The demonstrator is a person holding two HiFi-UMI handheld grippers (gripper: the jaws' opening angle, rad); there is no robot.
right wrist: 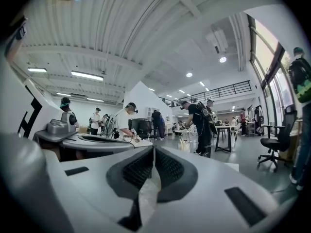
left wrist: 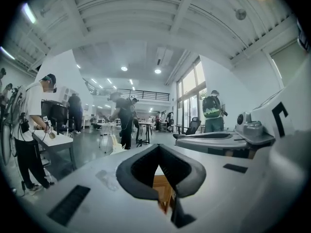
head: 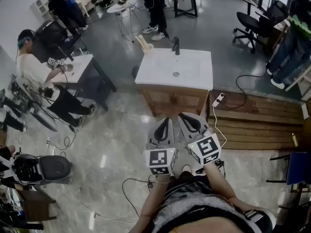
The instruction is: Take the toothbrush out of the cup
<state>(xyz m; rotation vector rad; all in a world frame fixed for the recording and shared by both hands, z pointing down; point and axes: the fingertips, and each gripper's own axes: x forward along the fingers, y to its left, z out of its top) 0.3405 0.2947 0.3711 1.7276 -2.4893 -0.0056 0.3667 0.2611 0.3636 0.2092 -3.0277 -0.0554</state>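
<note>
White top over a wooden cabinet: that is the desk (head: 194,67) with the basin sunk into it, and everything else sits around it. Well to the left of it a person (head: 35,71) bends over a smaller desk (head: 77,68).

On the basin desk's far left corner stands the pale cup (head: 147,47), and the toothbrush (head: 141,40) is in it. Its long axis leans out of the cup toward the far left. That is away from the black tap (head: 175,45), which stands just to the right on the same back edge. Only the head view shows this lean and the basin top. In the left gripper view there is just a small pale shape left of the jaws, too small to be sure of. A strip of the wooden cabinet shows through the gap behind the pads.

On the near side of the basin desk, well apart from the cup, the two grippers are held side by side and about level. The left gripper (head: 166,121) has its jaw tips together with nothing between them. The right gripper (head: 184,116) has its jaws pressed together along their length, also empty; the right gripper view makes that plainest.

Right of the basin desk a white power strip (head: 217,100) lies on the floor beside a slatted wooden platform (head: 262,123).
</note>
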